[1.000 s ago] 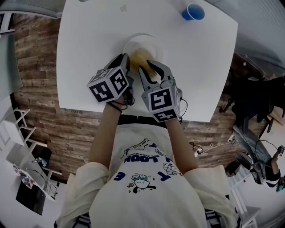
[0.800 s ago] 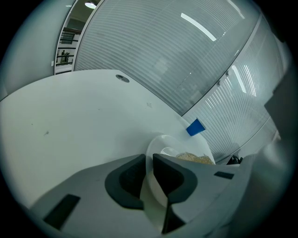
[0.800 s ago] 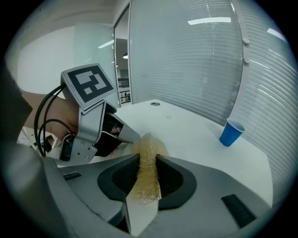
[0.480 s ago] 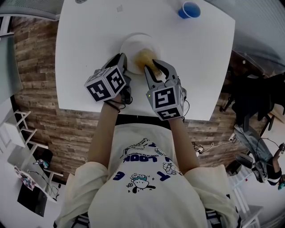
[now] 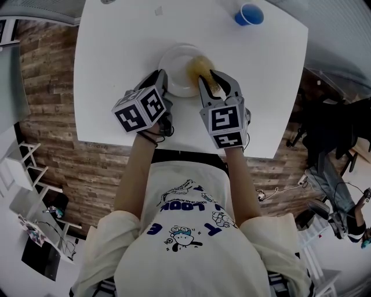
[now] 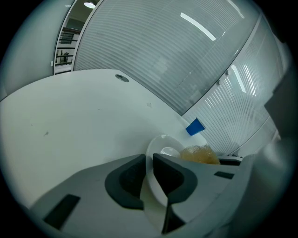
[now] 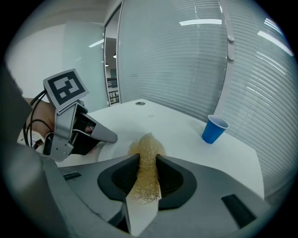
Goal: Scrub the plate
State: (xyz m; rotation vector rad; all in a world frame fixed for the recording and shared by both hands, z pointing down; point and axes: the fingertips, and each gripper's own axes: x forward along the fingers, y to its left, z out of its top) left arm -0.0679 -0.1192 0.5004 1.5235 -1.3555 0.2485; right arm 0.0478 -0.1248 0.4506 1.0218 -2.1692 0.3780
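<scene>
A white plate (image 5: pixel 177 72) lies on the white table (image 5: pixel 116 58). My left gripper (image 5: pixel 162 82) is shut on the plate's near-left rim; in the left gripper view that rim (image 6: pixel 150 173) runs between the two jaws. My right gripper (image 5: pixel 213 81) is shut on a tan mesh scrubber (image 5: pixel 200 66), which rests on the right side of the plate. The right gripper view shows the scrubber (image 7: pixel 146 162) squeezed between the jaws of the right gripper (image 7: pixel 148 161), its tuft sticking out past them, with the left gripper (image 7: pixel 100 135) to the left.
A blue cup (image 5: pixel 250 14) stands upright at the table's far right, beyond the plate; it also shows as a blue cup (image 7: pixel 214 128) in the right gripper view. The table's near edge runs just under both grippers. Dark chairs (image 5: pixel 333 127) stand on the floor at the right.
My right gripper has slid to the right with the scrubber, from the plate's middle to its right side. The left gripper keeps its hold on the rim.
</scene>
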